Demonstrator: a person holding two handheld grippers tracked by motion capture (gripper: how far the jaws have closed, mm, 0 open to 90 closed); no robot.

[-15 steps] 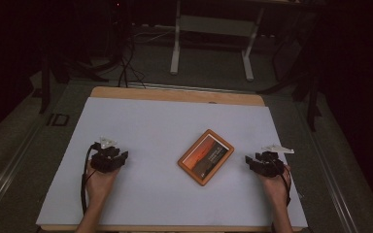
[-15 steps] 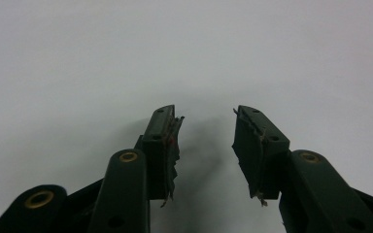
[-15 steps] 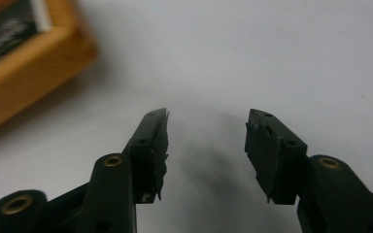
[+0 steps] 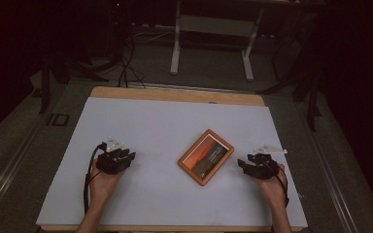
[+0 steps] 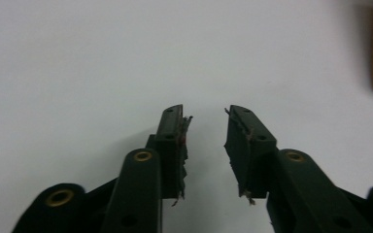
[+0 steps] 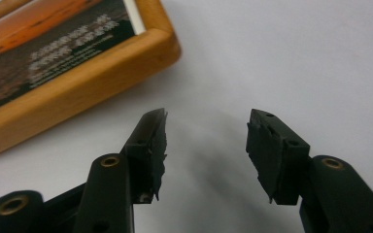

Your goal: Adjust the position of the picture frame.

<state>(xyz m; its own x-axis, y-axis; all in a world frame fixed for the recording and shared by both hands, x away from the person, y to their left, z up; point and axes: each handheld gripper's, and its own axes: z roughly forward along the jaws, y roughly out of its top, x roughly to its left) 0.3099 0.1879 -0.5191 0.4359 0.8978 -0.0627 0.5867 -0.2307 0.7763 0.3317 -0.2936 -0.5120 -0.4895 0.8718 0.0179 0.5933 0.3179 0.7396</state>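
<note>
Nothing moved since earlier frame; both grippers point(image 4: 118, 156) point(image 4: 249, 165) agape, empty; wooden frame point(image 4: 206, 156) (caption unreadable).

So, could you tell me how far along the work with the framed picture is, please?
Nothing looks done yet: the wooden framed picture lies flat on the white table, untouched. In hand: the right tongs stand open beside the frame's corner, with nothing between their jaws, while the left tongs wait open over bare table. Still left: reaching, gripping and moving the frame.

Wooden-framed picture point(image 4: 206, 156), flat and askew on the white table, seemingly an orange sunset print.
</note>
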